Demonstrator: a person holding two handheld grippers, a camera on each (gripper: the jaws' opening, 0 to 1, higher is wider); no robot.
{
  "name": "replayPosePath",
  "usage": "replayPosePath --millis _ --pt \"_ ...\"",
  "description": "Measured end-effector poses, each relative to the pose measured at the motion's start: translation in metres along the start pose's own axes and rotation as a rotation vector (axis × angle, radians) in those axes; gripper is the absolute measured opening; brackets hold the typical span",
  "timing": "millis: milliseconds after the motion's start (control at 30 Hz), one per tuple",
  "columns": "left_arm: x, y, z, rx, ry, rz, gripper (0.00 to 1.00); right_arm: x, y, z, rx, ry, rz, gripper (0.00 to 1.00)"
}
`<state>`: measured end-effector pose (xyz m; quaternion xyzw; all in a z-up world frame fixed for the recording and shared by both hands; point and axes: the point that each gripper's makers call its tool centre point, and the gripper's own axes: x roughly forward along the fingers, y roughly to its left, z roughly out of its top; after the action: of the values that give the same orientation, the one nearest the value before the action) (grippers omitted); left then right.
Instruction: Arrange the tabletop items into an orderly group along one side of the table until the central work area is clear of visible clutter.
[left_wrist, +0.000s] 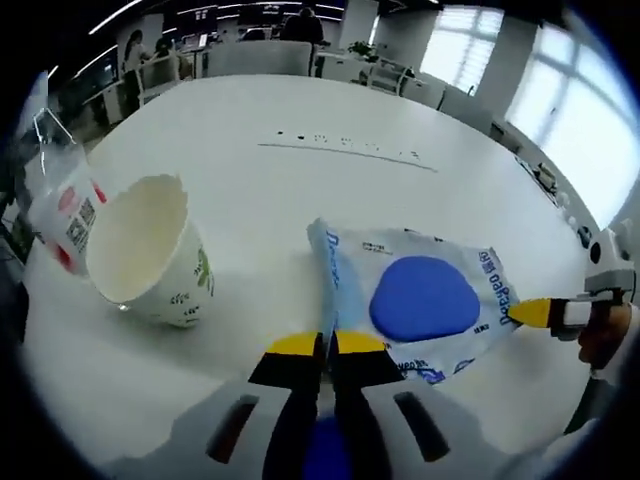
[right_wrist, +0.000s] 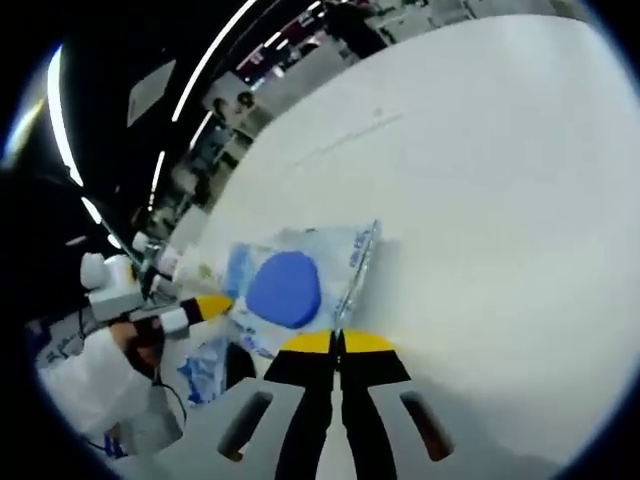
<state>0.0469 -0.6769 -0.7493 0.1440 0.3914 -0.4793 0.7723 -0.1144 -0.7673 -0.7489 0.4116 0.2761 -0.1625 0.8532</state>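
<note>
1. Left gripper view puts the task's thing straight ahead of my left gripper (left_wrist: 328, 345): a flat clear packet (left_wrist: 415, 305) with blue print and a blue disc inside, lying on the white table (left_wrist: 350, 190). My jaws are pressed together on its near edge, pinching the film.
2. Right gripper view has the same packet (right_wrist: 290, 285) just beyond my right gripper (right_wrist: 338, 342), whose jaws are likewise closed on an edge of the film. So each gripper holds an opposite edge, and the packet is stretched between them.
3. Off the far right of the left gripper's jaws I see the right gripper's yellow tip (left_wrist: 530, 312) at the packet's other end, with a hand (left_wrist: 603, 335) behind it.
4. Off to the left of the left gripper lies a tipped white paper cup (left_wrist: 150, 250), mouth toward me, and beyond it a small red-and-white wrapper (left_wrist: 68, 215) near the table edge.
5. To do this step well, I judge both hands should travel together at equal pace, keeping the film lightly taut and low, so neither pinch slips.
6. I would set it down beside the cup and wrapper, then release one side at a time.
</note>
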Motion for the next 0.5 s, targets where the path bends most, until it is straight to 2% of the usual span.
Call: replayPosePath --millis 200,333,400,500 --pt "-0.020 0.018 0.010 -0.028 -0.060 0.034 0.00 0.005 0.023 0.009 -0.028 -0.030 0.041 0.00" --pt "-0.015 0.037 -0.001 -0.057 -0.044 0.060 0.00 0.020 0.036 0.005 -0.078 -0.001 0.053 0.00" --pt "-0.012 0.046 -0.004 -0.041 -0.039 0.088 0.00 0.027 0.041 0.001 -0.089 0.013 0.059 0.00" --pt "-0.007 0.050 -0.003 -0.040 -0.038 0.093 0.00 0.035 0.039 -0.003 -0.135 0.034 0.033 0.00"
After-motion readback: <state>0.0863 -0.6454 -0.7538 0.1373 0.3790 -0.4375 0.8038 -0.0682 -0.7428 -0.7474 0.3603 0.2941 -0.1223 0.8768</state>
